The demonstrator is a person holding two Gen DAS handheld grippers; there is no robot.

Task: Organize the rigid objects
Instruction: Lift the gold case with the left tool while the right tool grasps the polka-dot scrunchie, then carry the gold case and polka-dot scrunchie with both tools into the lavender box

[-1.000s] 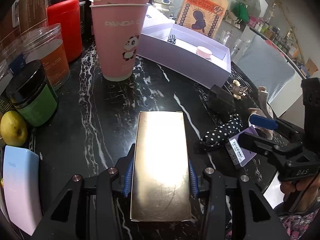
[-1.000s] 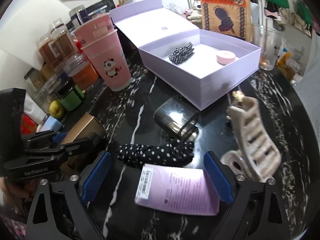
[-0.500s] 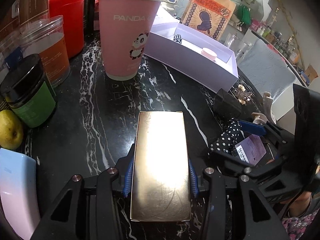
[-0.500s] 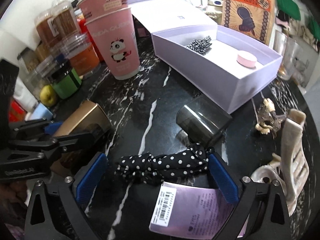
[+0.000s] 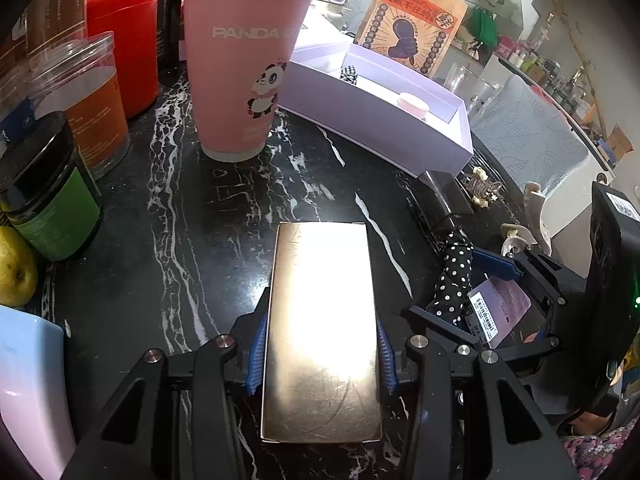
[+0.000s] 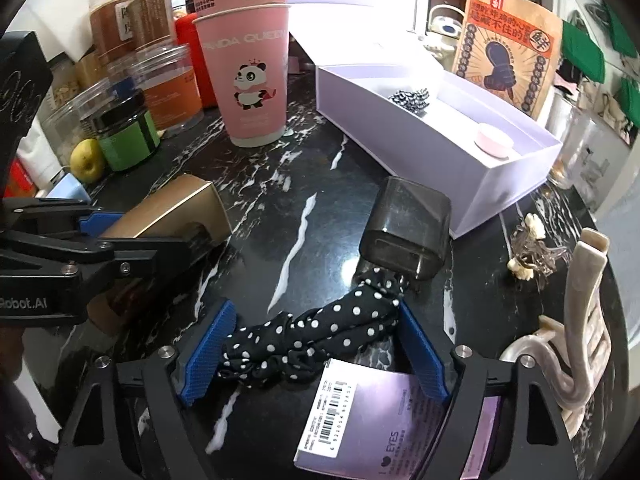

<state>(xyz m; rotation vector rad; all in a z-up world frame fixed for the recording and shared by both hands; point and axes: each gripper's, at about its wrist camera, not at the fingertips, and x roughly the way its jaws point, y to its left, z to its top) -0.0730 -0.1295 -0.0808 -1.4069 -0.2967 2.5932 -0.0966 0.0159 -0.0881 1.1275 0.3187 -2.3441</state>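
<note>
My left gripper (image 5: pixel 320 320) is shut on a flat gold box (image 5: pixel 322 332) that rests on the black marble table (image 5: pixel 224 208). In the right wrist view the gold box (image 6: pixel 176 208) shows at the left. My right gripper (image 6: pixel 314 320) points down over a black polka-dot hair tie (image 6: pixel 316 332). Its jaws are closing, and the blue pads (image 6: pixel 208 356) stand right at the tie's two ends without squeezing it. A small lavender carton (image 6: pixel 384 420) with a barcode lies just under that gripper. A dark translucent case (image 6: pixel 408 232) sits beyond the tie.
An open lavender gift box (image 6: pixel 420 152) holding a checked hair tie and a pink disc stands at the back. A pink panda cup (image 6: pixel 252 80), jars (image 6: pixel 128 136) and a lemon (image 6: pixel 86 160) crowd the left. A beige claw clip (image 6: pixel 580 340) and a flower clip (image 6: pixel 528 248) lie at the right.
The right gripper moved forward and down over the polka-dot tie, rolled slightly, and its jaws narrowed around it. The left gripper kept the gold box still.
</note>
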